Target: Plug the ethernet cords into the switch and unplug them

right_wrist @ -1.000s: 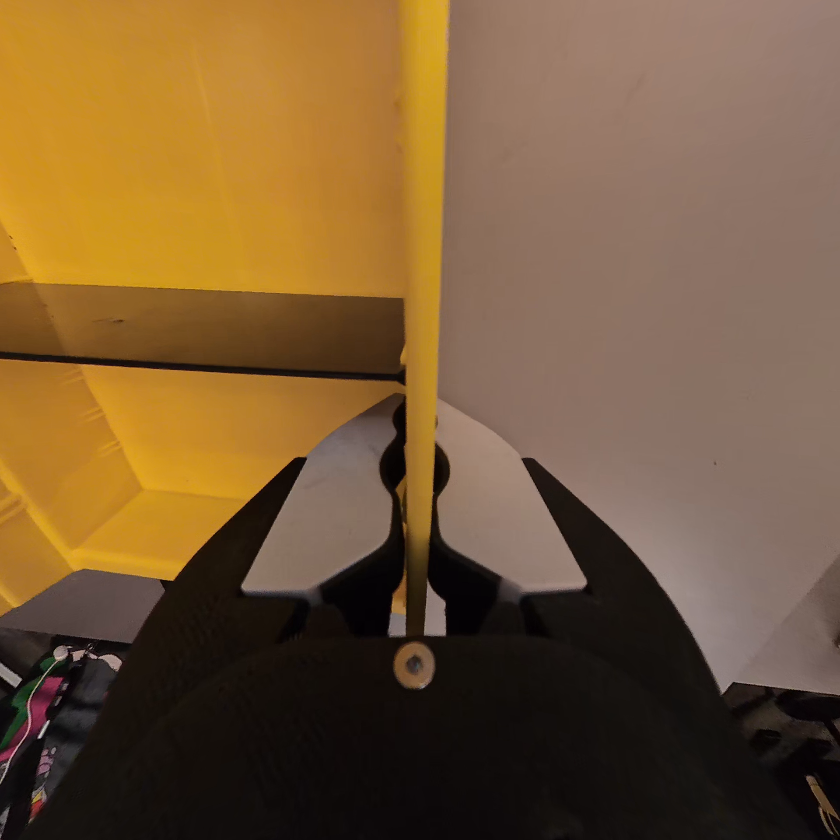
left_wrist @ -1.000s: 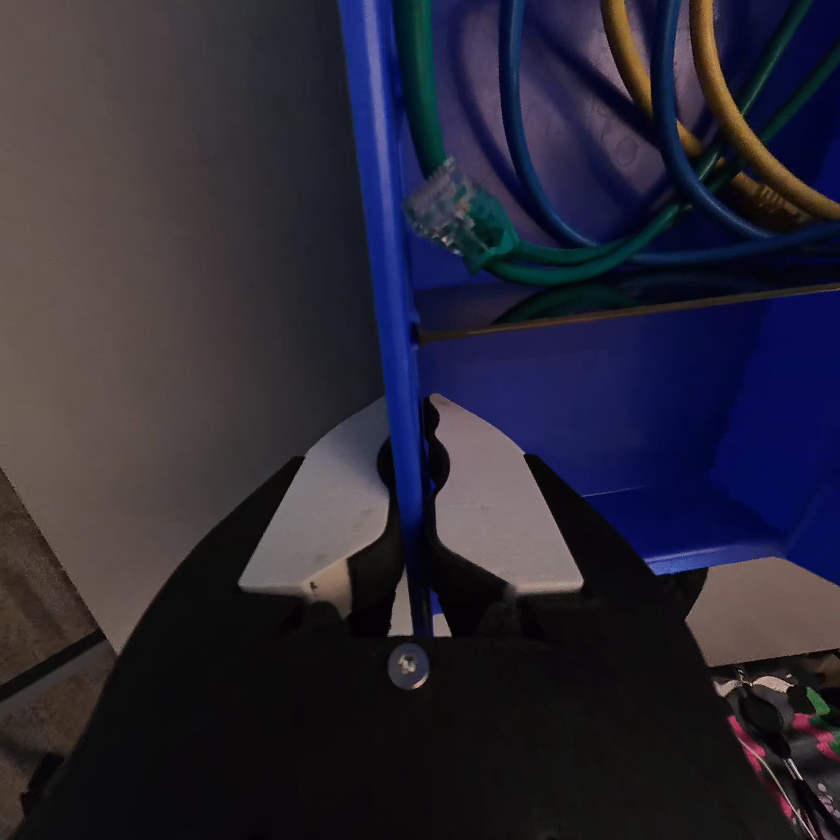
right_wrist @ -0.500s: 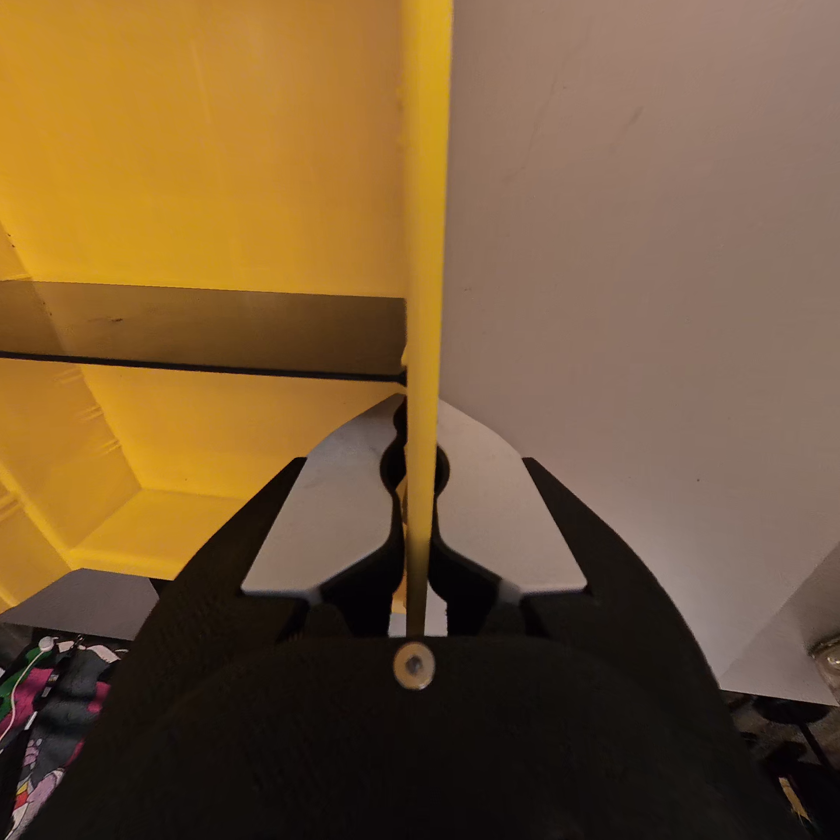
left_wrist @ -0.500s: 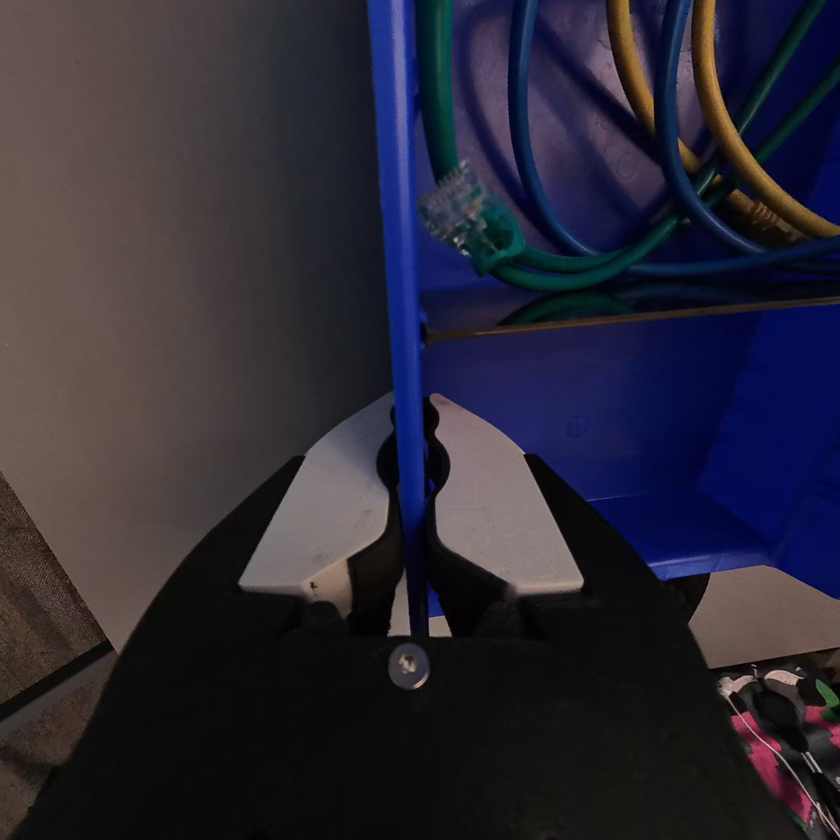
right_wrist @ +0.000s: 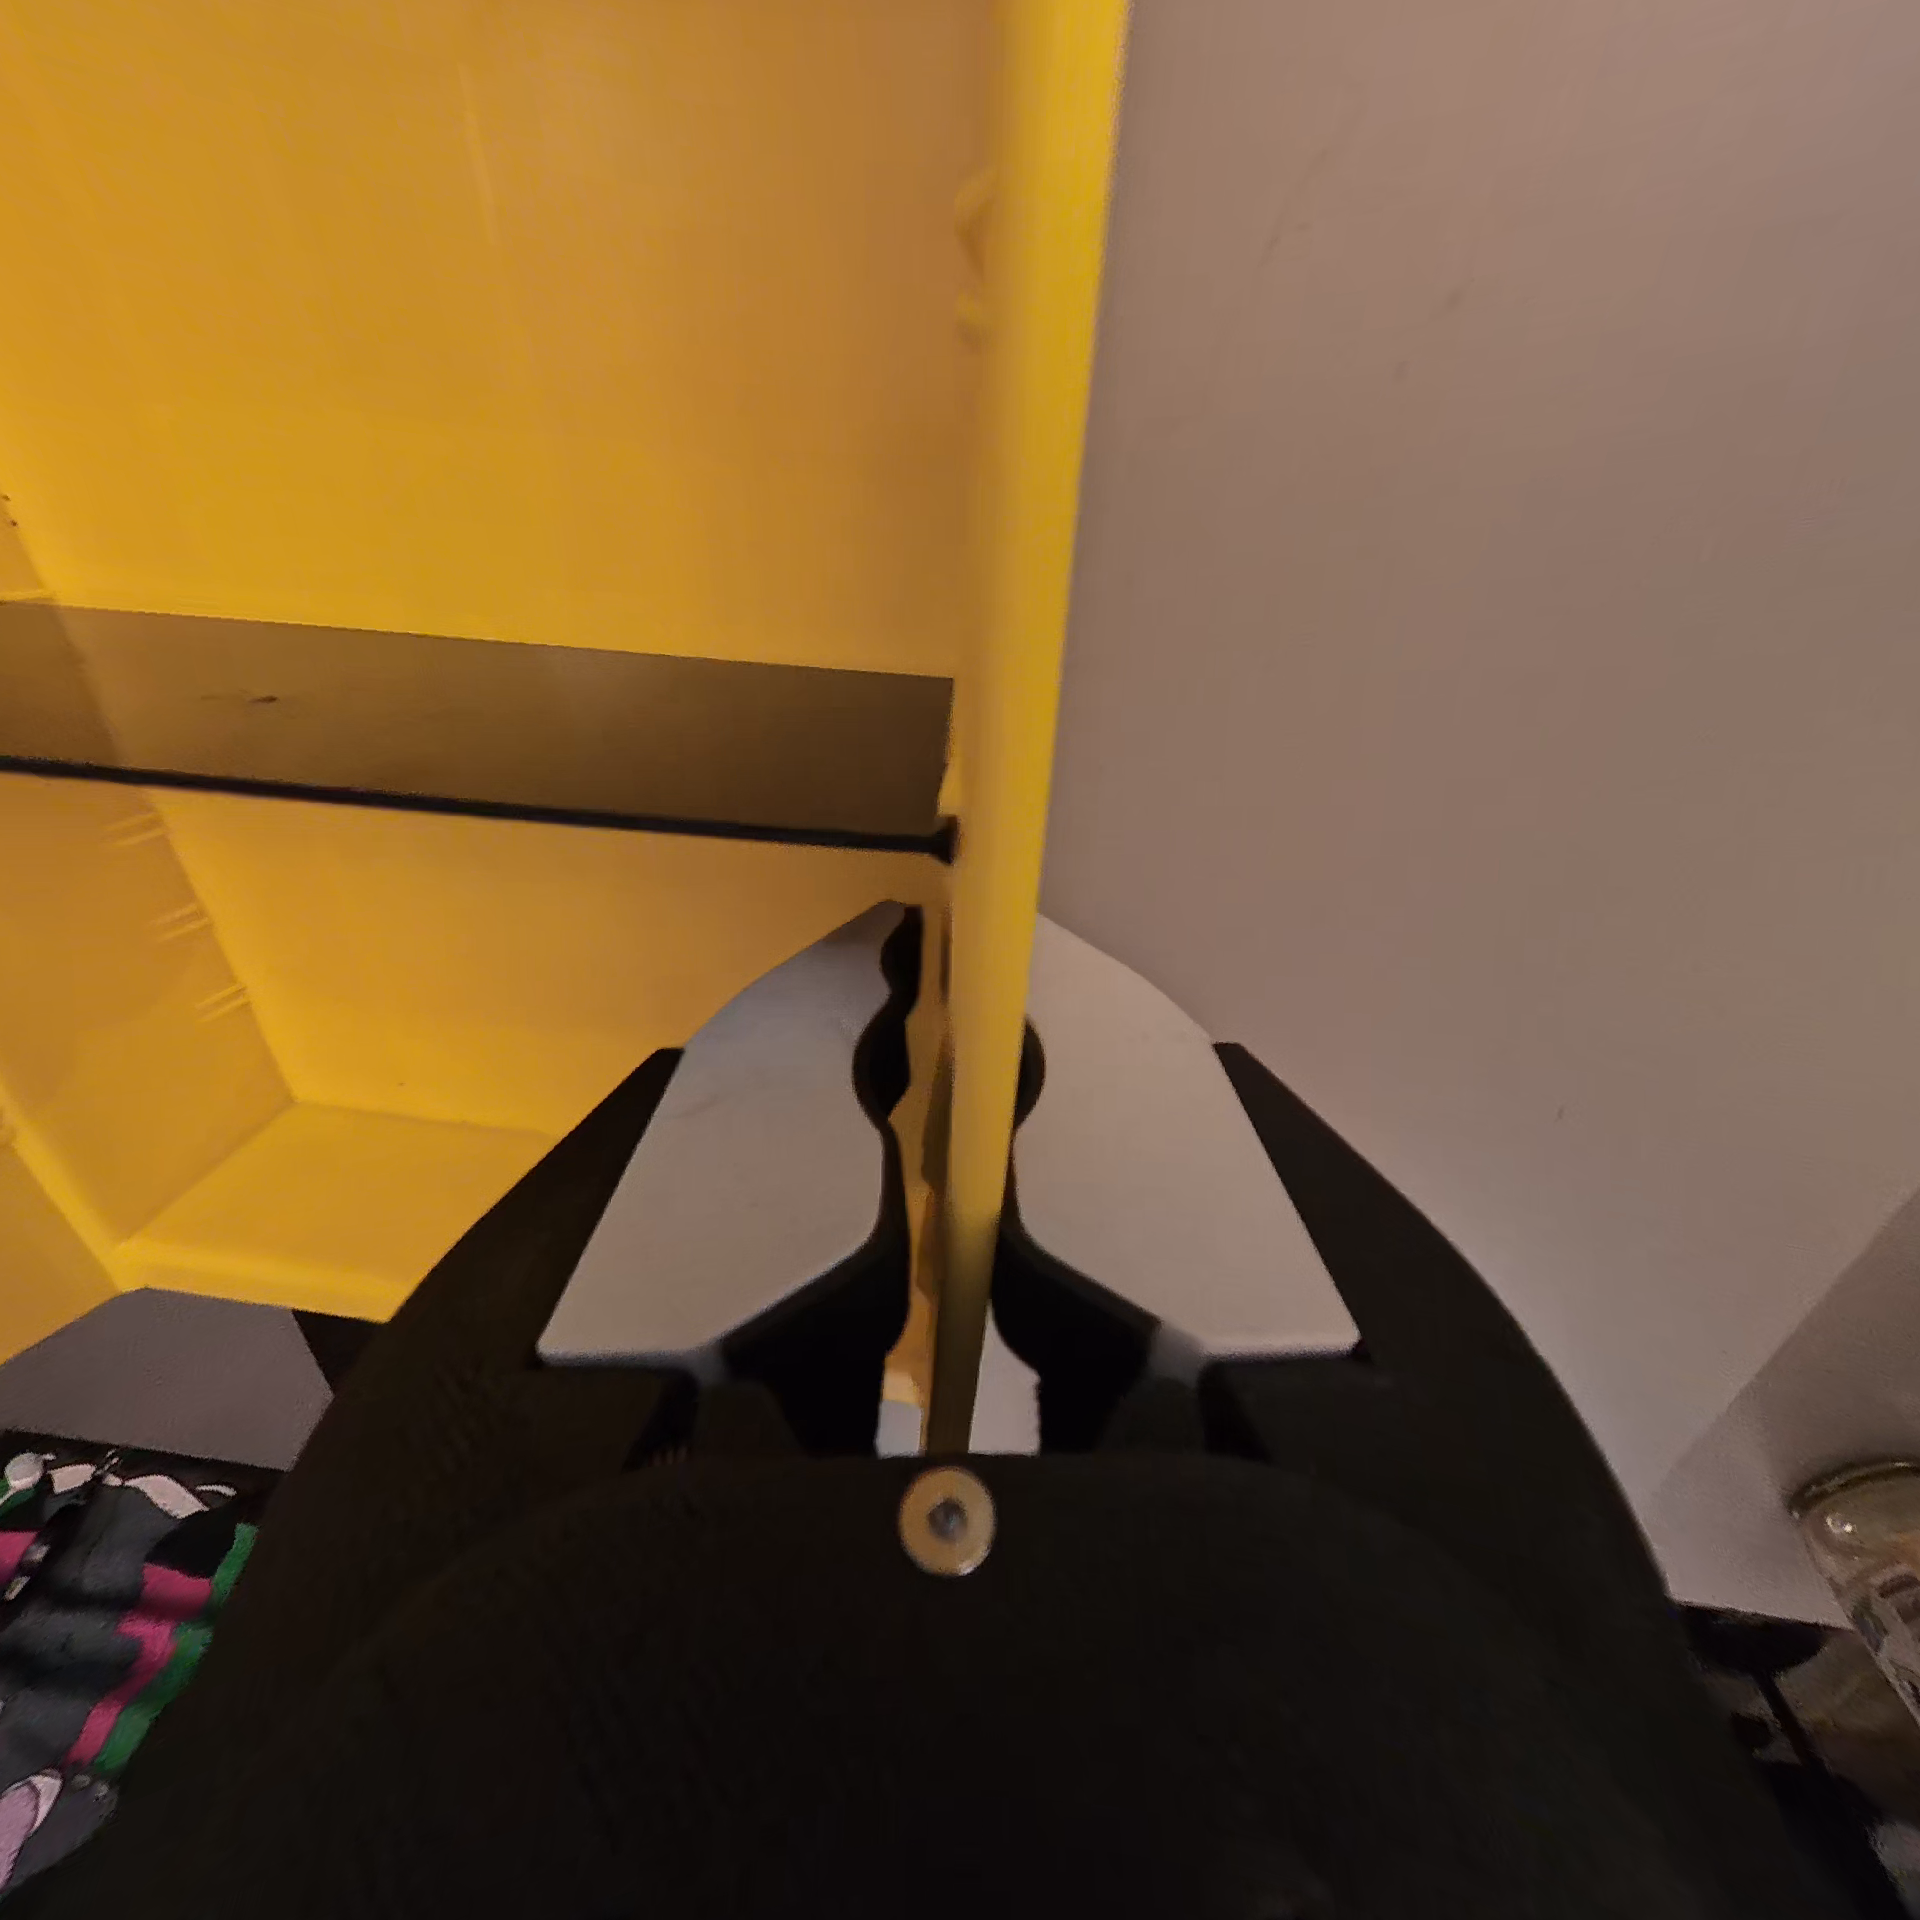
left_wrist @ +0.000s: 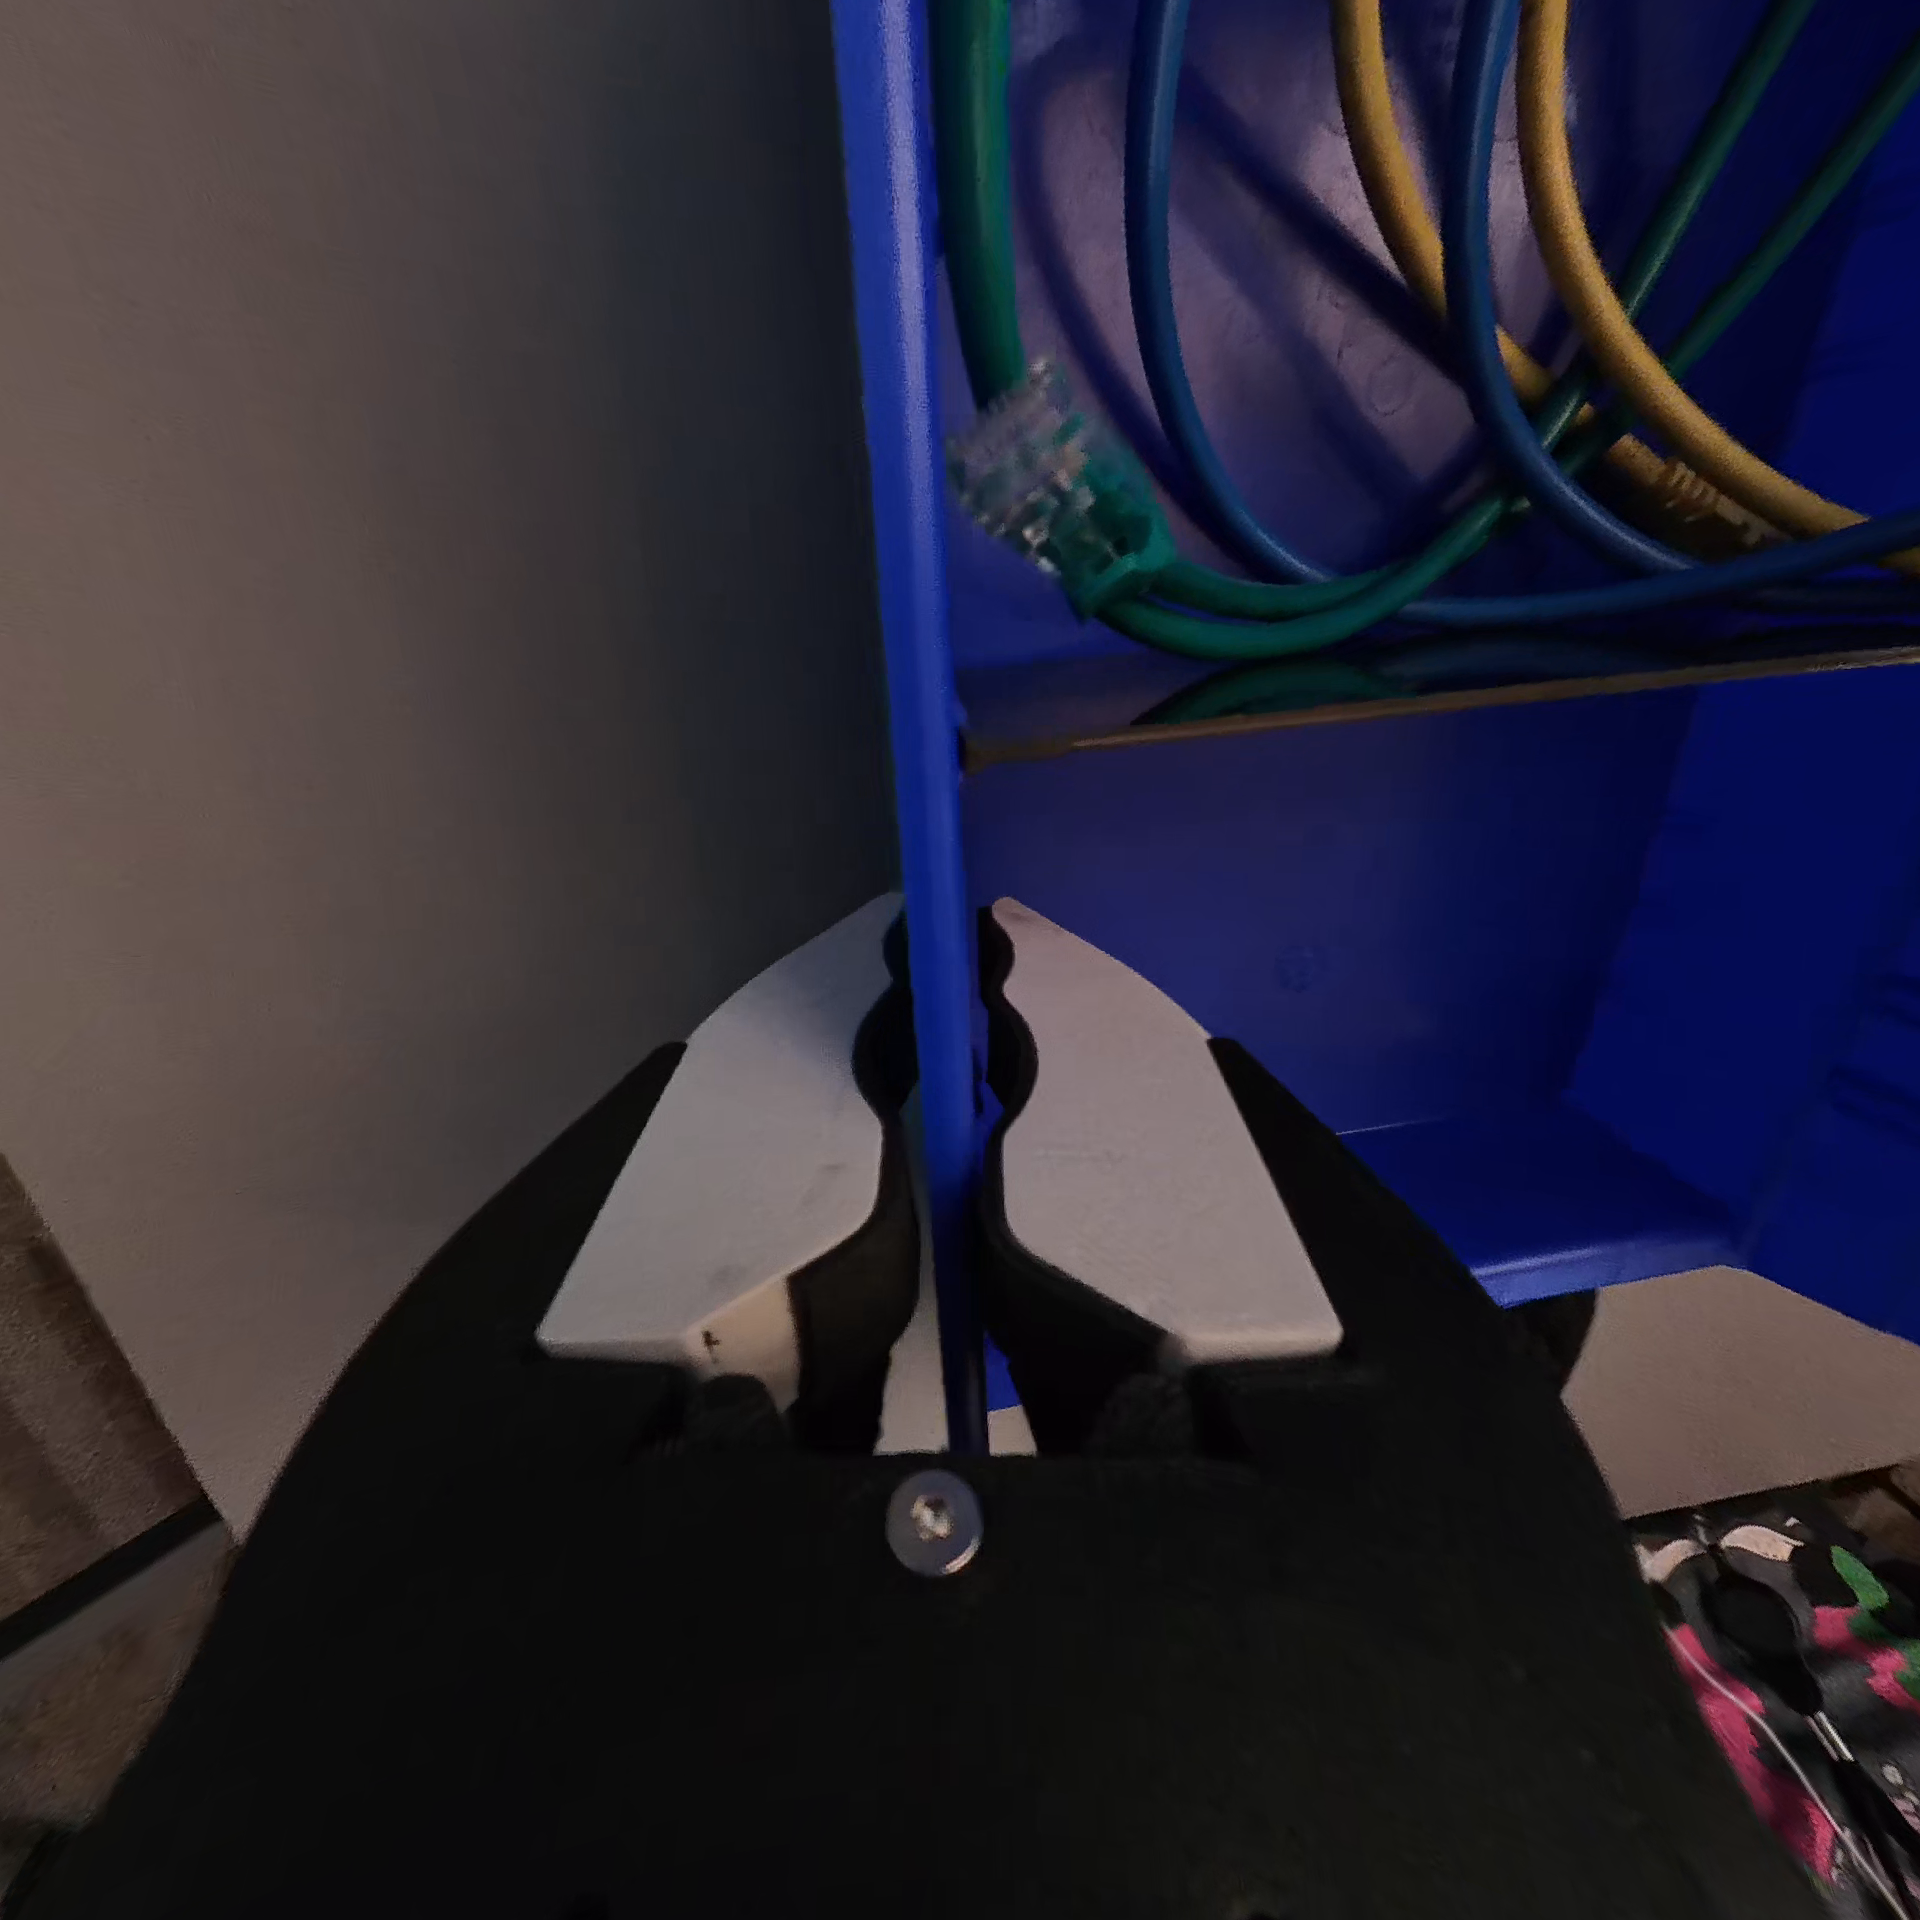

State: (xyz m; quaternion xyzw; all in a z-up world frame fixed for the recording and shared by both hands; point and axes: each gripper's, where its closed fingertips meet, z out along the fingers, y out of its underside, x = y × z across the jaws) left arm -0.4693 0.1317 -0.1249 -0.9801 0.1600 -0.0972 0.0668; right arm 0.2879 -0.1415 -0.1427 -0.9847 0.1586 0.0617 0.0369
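Observation:
My left gripper (left_wrist: 943, 914) is shut on the left wall of a blue bin (left_wrist: 894, 416). Behind a dark divider (left_wrist: 1455, 691) the bin holds loose ethernet cords: a green cord (left_wrist: 1247, 618) with a clear plug (left_wrist: 1023, 468) pointing up-left, a blue cord (left_wrist: 1153, 312) and a yellow cord (left_wrist: 1558, 208). My right gripper (right_wrist: 961, 920) is shut on the right wall of a yellow bin (right_wrist: 1049, 416). The wall lies against the right finger. The part of the yellow bin that shows is empty, with a dark divider (right_wrist: 468, 717) across it. No switch is in view.
Both bins stand on a pale surface (left_wrist: 1714, 1382) against a plain wall (right_wrist: 1507, 520). A patterned pink, green and black cloth (left_wrist: 1818, 1683) lies below the bins. A glass jar (right_wrist: 1870, 1579) stands low on the right. Carpet (left_wrist: 62, 1351) shows at the far left. It is some 35 centimeters from my right tips to the glass jar (right_wrist: 1870, 1579).
Both bins have shifted slightly in view while held. My right gripper's jaws stand a little wider around the yellow wall than before. The green plug looks blurred.

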